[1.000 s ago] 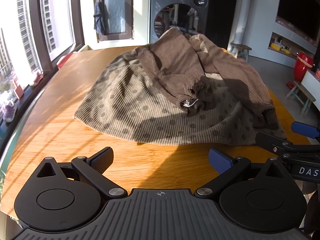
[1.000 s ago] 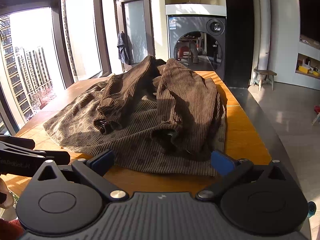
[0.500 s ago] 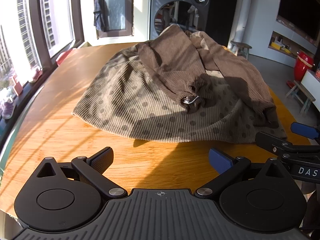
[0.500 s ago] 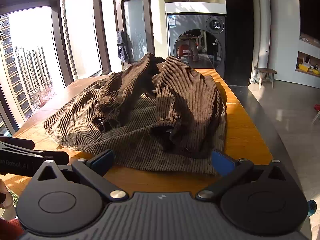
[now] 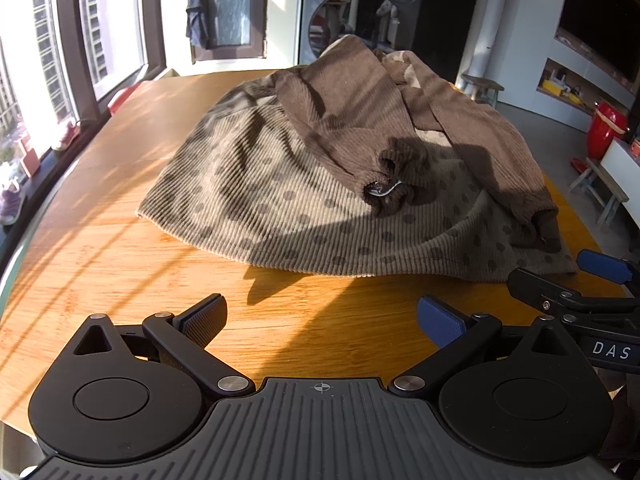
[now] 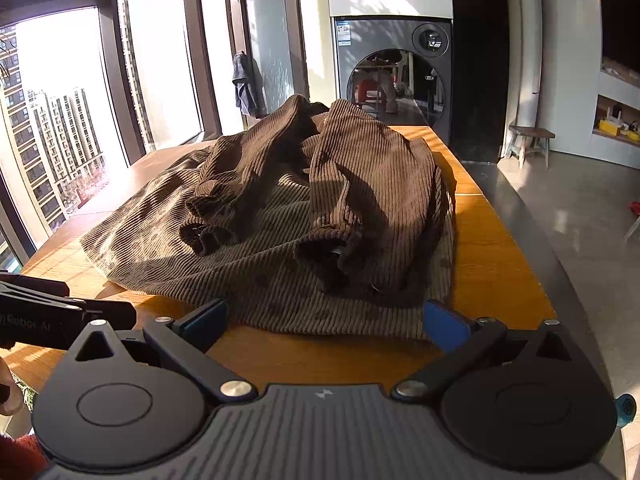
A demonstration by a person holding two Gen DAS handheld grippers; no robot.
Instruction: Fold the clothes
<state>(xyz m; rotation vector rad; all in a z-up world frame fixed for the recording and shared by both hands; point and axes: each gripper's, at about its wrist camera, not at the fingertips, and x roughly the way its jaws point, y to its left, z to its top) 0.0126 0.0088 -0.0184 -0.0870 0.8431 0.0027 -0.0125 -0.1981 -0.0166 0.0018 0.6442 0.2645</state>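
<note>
Left gripper: matte black body, ribbed grey housing at centre with small crosshair mark. Two round black hubs with embossed circles. Black linkage arms, silver pivot screws. Triangular cutouts above hubs. Fingers tipped with blue textured pads.

Right gripper: same build, small logo on ribbed housing, blue pads, silver screws, teal knob at far right edge. Its side, seen from left view, bears white letters "DAS".

Red fuzzy sleeve at lower left corner.

Sunlit wooden table, a brown corduroy garment spread directly on it.
</note>
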